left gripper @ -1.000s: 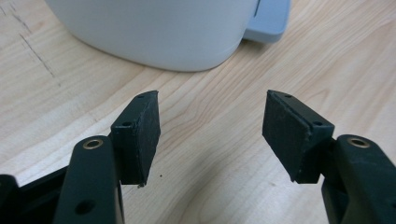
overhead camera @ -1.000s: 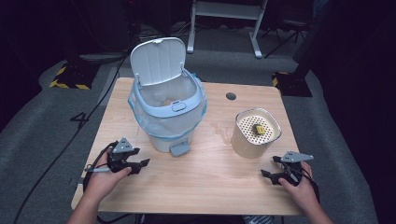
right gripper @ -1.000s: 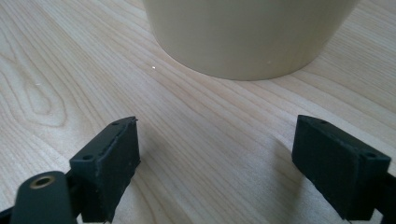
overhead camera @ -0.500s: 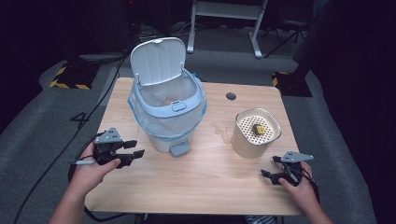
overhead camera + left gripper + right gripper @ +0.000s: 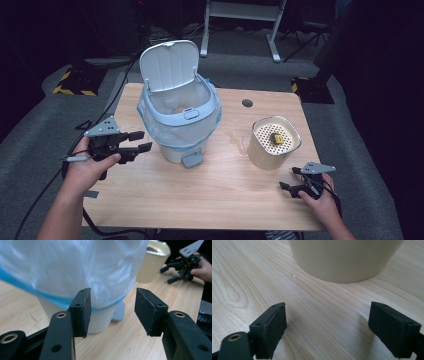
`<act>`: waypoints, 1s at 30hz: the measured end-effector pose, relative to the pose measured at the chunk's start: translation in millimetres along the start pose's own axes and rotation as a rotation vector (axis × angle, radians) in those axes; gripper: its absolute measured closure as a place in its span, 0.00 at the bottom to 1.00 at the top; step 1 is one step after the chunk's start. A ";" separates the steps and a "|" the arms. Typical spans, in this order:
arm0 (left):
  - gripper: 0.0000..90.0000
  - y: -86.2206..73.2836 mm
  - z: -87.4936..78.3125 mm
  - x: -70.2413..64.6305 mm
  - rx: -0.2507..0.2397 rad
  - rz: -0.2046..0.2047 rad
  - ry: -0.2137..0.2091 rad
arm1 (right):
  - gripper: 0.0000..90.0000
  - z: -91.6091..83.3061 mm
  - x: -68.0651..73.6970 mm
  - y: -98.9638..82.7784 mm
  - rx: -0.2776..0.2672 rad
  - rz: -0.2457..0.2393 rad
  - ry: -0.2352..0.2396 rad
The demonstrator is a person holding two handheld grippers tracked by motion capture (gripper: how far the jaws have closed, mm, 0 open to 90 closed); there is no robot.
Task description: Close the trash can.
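Your left tongs (image 5: 142,141) hang above the left part of the table (image 5: 220,190), pointing at the side of the pedal bin (image 5: 177,125). Their jaws stand apart with nothing between them, and they have just been closing a little. In the left gripper view the bin's bag (image 5: 75,267), a clear plastic liner with a blue band, billows right ahead of the pads (image 5: 82,311), near them but not touching. The bin's white lid (image 5: 169,65) stands up, hinged open at the back, and the grey pedal (image 5: 192,159) juts out at the foot on your side.

Your right tongs (image 5: 291,179) rest low at the table's near right corner, open and empty (the jaws wide apart, as the right gripper view shows). Just ahead of them stands the cream canister (image 5: 273,142), not touching them. Its perforated insert carries a small yellowish lump (image 5: 275,138), too small to name.

The bin sits left of the table's middle, the canister well apart from it to the right. A dark round hole (image 5: 247,103) marks the table beyond them.
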State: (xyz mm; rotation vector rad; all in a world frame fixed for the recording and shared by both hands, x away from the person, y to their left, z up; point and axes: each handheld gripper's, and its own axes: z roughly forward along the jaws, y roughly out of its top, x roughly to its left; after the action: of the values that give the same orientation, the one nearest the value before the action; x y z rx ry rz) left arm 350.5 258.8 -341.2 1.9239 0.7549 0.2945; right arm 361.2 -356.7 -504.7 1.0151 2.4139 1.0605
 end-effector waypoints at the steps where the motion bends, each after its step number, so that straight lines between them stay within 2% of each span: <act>1: 0.53 3.5 -1.0 -0.1 -0.011 0.002 -0.003 | 0.17 0.0 0.0 0.0 0.000 0.000 0.000; 7: 0.55 21.6 -6.2 2.6 -0.066 0.015 0.000 | 0.17 0.0 0.0 0.0 0.000 0.000 0.000; 13: 0.62 40.0 -11.4 10.6 -0.111 -0.005 0.039 | 0.17 0.0 0.0 0.0 0.000 0.000 0.000; 14: 0.67 46.7 -14.0 13.3 -0.125 -0.014 0.038 | 0.17 0.0 0.0 0.0 0.000 0.000 0.000; 15: 0.69 46.7 -14.0 13.3 -0.125 -0.014 0.038 | 0.17 0.0 0.0 0.0 0.000 0.000 0.000; 18: 0.71 55.8 -16.9 16.7 -0.150 -0.030 0.044 | 0.17 0.0 0.0 0.0 0.000 0.000 0.000; 21: 0.74 63.3 -17.4 20.3 -0.176 -0.030 0.052 | 0.17 0.0 0.0 0.0 -0.001 0.000 0.000; 30: 0.81 82.4 -20.0 30.7 -0.246 -0.059 0.114 | 0.17 0.0 0.0 0.0 0.000 0.000 0.000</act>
State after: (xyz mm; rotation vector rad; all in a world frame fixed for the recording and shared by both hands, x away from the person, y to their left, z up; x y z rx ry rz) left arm 395.1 267.7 -263.3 1.6610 0.8099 0.4428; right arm 361.2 -356.7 -504.7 1.0147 2.4138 1.0609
